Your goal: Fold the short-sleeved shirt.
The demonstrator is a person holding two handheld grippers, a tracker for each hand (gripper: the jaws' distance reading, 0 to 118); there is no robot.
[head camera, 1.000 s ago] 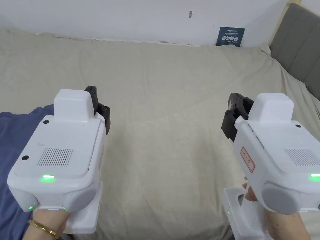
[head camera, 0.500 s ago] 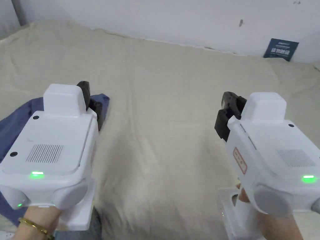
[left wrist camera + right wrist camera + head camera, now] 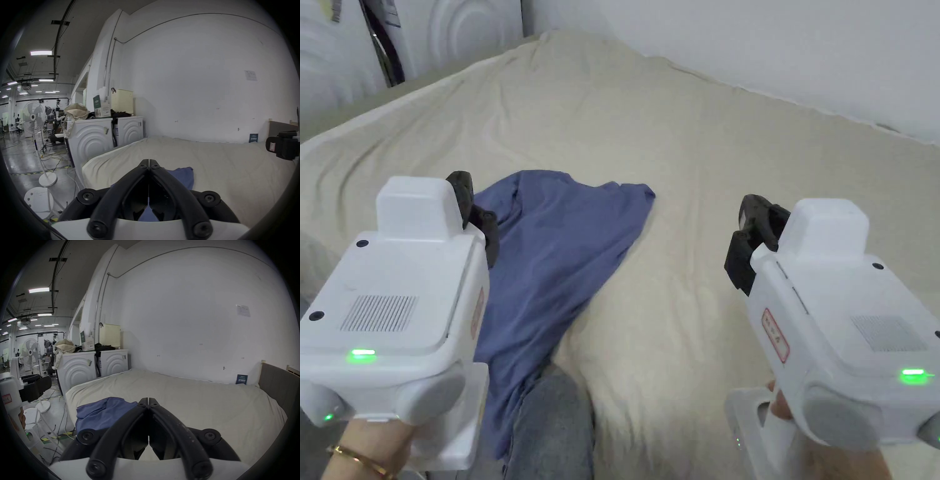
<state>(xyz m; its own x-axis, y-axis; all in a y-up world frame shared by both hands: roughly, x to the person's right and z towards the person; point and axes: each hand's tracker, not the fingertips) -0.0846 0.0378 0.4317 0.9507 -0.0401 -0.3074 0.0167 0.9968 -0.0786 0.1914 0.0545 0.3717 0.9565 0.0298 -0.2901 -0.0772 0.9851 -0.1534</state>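
- Holding a white tool in each hand, the person has the left gripper (image 3: 467,190) up over the near left part of the blue shirt (image 3: 562,250), and its two black jaws are pressed together with nothing between them.
- The right gripper (image 3: 751,215) is up over bare sheet, well apart from the shirt, and its jaws are pressed together too, holding nothing.
- A red-edged sticker (image 3: 775,335) sits on the side of the right tool; its writing is too small to read.
- The shirt lies bunched up on the near left side of the bed (image 3: 737,162), with one end hanging off the near edge beside a leg in jeans (image 3: 550,425).
- Farther off, past the bed's left end, stand two white washers (image 3: 76,369) with boxes on top.
- A small dark blue sign (image 3: 241,379) leans on the far wall; its words are too blurry to read.
- A white fan (image 3: 33,116) stands on the floor farthest away.
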